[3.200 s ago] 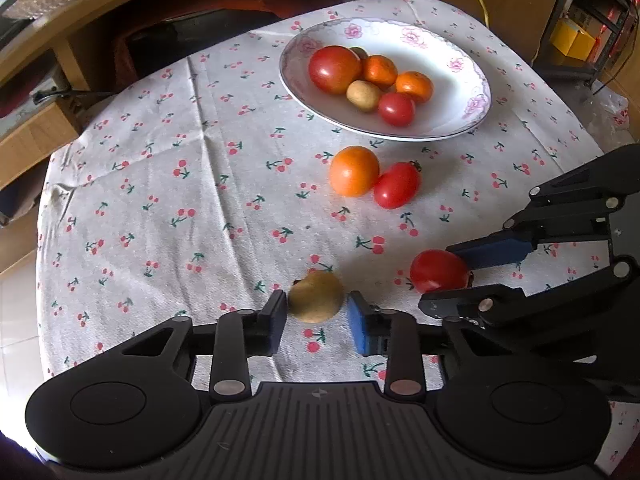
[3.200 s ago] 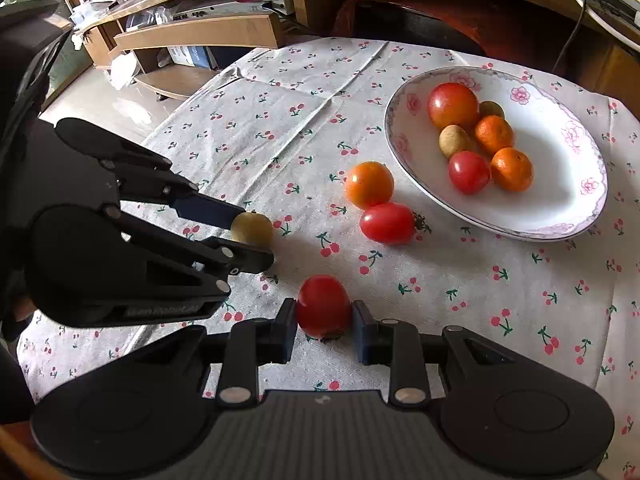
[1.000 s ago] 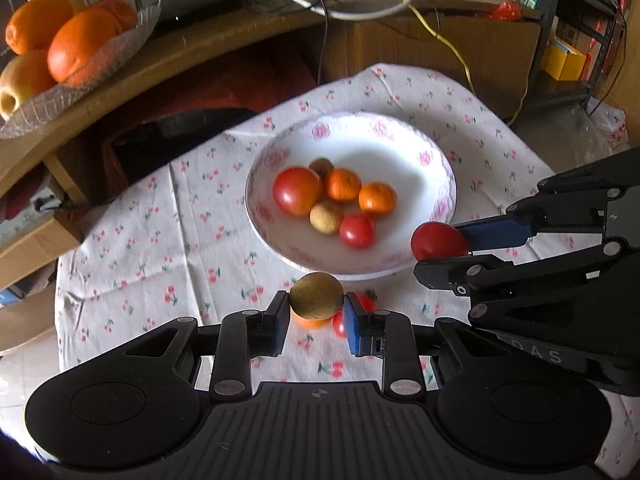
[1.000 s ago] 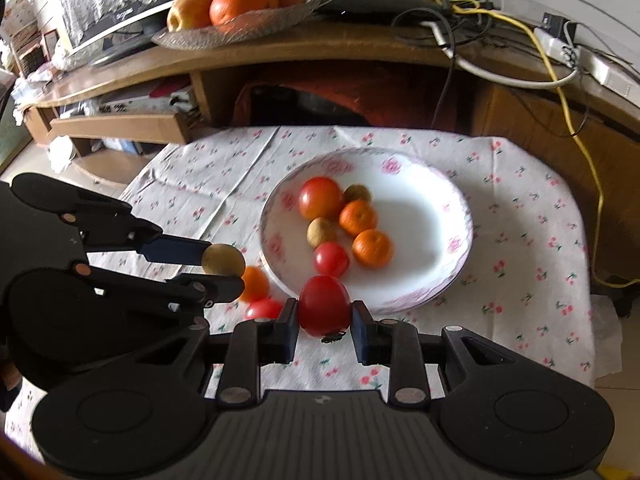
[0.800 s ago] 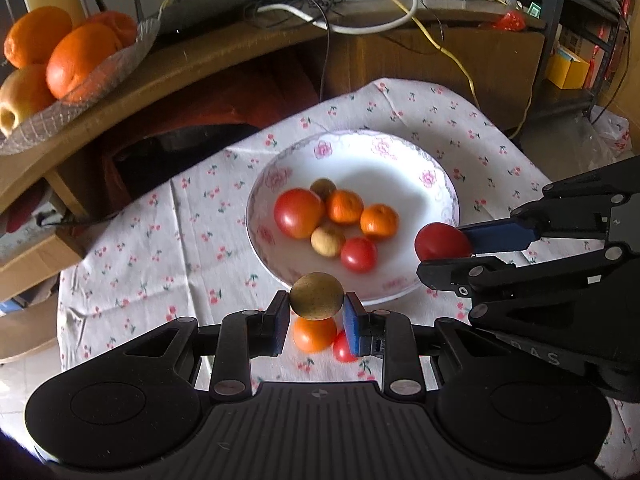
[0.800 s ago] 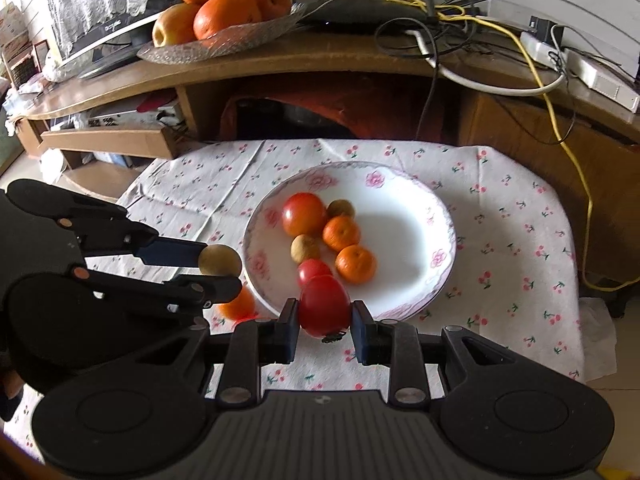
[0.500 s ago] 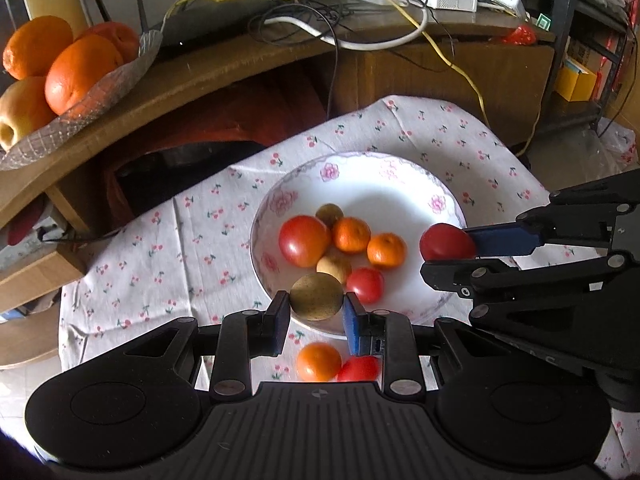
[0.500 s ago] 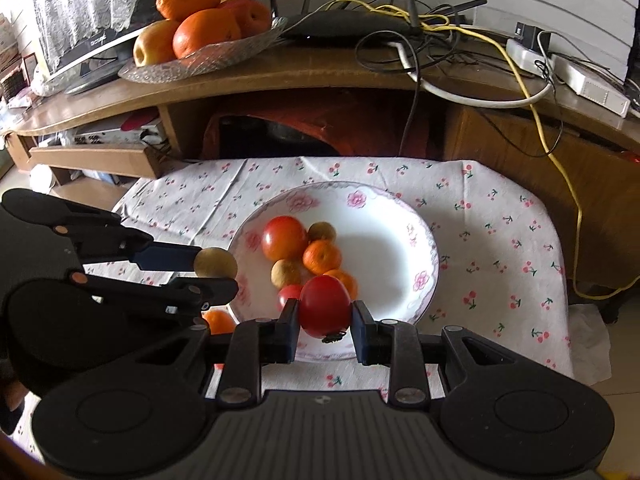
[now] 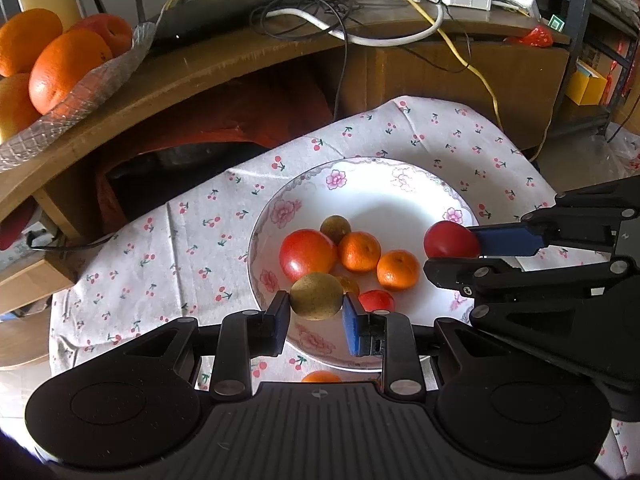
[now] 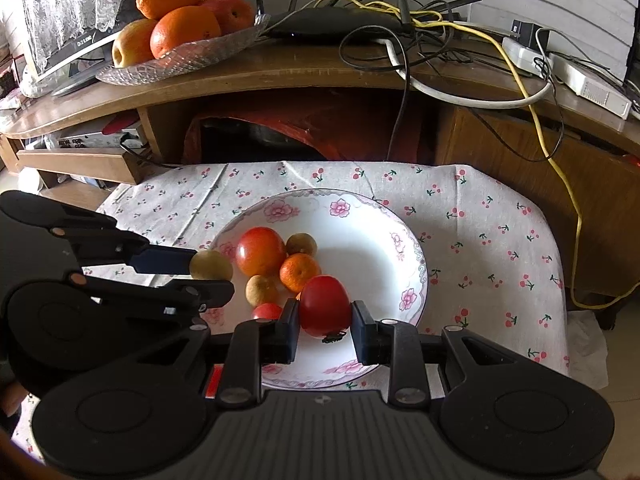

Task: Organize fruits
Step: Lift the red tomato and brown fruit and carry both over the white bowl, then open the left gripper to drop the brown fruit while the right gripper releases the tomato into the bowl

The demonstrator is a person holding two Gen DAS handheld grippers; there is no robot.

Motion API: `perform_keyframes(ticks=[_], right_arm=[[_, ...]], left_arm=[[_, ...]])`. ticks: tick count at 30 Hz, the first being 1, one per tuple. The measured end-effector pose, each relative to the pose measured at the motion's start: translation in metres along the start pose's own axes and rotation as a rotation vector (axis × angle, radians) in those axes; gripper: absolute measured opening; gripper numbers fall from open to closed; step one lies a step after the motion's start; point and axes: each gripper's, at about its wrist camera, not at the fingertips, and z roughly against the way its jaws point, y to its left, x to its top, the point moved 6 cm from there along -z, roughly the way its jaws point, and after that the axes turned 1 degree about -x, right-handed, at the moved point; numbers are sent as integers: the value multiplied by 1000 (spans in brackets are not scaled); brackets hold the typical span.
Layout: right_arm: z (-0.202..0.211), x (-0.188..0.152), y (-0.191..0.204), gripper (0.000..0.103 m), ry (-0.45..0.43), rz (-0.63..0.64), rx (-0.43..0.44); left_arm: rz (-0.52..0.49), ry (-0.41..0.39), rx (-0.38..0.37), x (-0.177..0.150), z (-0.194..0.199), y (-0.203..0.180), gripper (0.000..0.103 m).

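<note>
Kiwi (image 9: 316,296) pinched in left claw (image 9: 316,314) | tomato (image 10: 324,306) clamped in right claw (image 10: 325,328) | orange (image 9: 320,377) half-hidden below plate (image 9: 384,184)

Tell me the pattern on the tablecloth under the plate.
The tablecloth is white with small red cherries on green stems, clearest in the right wrist view.

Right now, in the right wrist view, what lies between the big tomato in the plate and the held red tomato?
A small orange lies there, touching the big tomato, above the held red tomato.
</note>
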Motion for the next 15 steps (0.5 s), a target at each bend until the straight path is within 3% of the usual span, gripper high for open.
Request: perform_keyframes(ticks=[15], right_arm=[[-22, -3, -3, 28, 18, 16, -5]], left_arm=[[12, 34, 9, -1, -23, 2, 35]])
